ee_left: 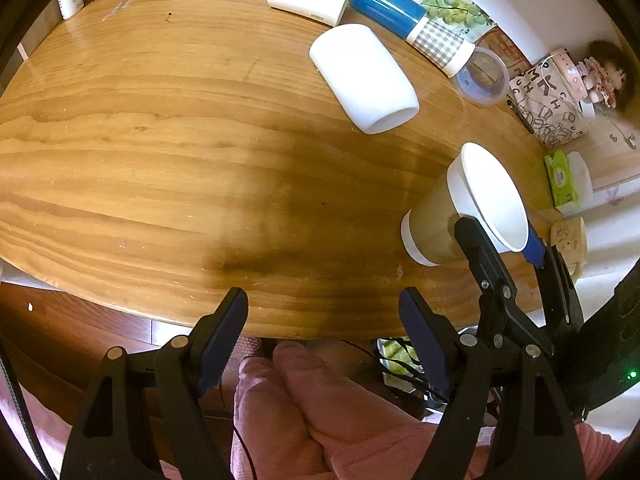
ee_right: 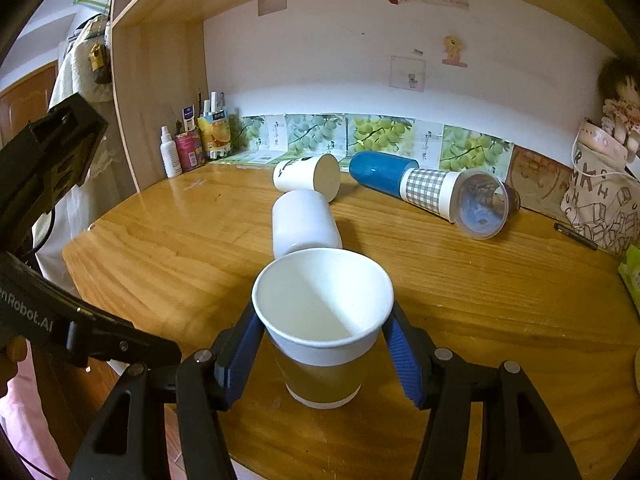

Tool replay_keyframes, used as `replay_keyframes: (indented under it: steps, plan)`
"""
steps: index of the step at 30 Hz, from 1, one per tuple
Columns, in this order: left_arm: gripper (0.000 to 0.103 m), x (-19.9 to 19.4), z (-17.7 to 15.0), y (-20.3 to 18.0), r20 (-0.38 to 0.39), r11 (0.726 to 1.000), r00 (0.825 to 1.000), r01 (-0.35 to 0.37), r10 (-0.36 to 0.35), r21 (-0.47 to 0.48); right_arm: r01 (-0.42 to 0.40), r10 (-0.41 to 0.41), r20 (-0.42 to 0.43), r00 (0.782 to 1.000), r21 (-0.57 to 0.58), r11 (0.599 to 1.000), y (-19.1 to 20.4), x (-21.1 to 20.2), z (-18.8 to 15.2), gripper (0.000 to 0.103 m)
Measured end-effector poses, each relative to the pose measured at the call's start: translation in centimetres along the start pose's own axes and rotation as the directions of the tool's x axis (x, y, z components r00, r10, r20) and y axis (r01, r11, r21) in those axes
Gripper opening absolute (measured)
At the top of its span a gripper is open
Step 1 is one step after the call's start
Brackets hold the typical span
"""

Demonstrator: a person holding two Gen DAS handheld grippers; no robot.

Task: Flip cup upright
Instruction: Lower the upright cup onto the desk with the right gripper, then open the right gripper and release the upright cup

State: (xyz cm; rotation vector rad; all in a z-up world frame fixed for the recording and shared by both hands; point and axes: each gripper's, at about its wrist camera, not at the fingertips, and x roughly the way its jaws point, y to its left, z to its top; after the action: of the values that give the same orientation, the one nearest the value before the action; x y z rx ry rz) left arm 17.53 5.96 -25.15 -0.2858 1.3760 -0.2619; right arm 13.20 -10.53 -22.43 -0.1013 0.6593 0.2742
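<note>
A paper cup [ee_right: 320,320] with a white rim and a tan band stands upright on the wooden table [ee_right: 480,300] near its front edge. My right gripper [ee_right: 322,332] has its blue pads on either side of the cup's rim, touching it. The left wrist view shows the same cup [ee_left: 460,208] at the right with the right gripper [ee_left: 500,240] closed on its rim. My left gripper [ee_left: 324,316] is open and empty, held at the table's front edge, left of the cup.
A white cup [ee_right: 300,220] lies on its side behind the paper cup. Further back lie another white cup [ee_right: 308,178], a blue-and-checked bottle [ee_right: 408,184] and a clear plastic cup [ee_right: 482,208]. Bottles [ee_right: 188,148] stand at the back left, a bag [ee_right: 600,200] at the right.
</note>
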Motion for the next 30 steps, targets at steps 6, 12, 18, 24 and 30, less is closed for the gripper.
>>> replay_keyframes:
  steps: [6, 12, 18, 24, 30]
  plan:
    - [0.081, 0.0, -0.1, -0.2, -0.002, 1.0, 1.0, 0.005, -0.005, 0.019, -0.006, 0.006, -0.025, 1.0, 0.017, 1.0, -0.1, -0.2, -0.2, 0.063]
    - [0.081, -0.2, -0.3, -0.2, 0.0, 1.0, 1.0, 0.012, -0.012, 0.028, -0.007, 0.009, -0.051, 0.999, 0.055, 0.998, -0.2, -0.2, -0.3, 0.065]
    - [0.081, -0.3, -0.7, 0.1, -0.002, 0.999, 1.0, 0.009, -0.009, 0.033, -0.004, 0.01, -0.079, 0.997, 0.069, 0.998, 0.0, 0.0, -0.2, 0.066]
    - [0.081, -0.5, -1.1, 0.6, 0.003, 0.999, 1.0, 0.003, -0.003, 0.04, 0.017, -0.007, -0.141, 0.99, 0.073, 0.997, 0.2, 0.7, -0.4, 0.071]
    - [0.081, -0.2, -1.9, 1.0, 0.012, 0.998, 0.999, -0.042, 0.042, 0.049, 0.065, -0.05, -0.179, 0.983, 0.08, 0.995, 0.2, 0.4, -1.3, 0.08]
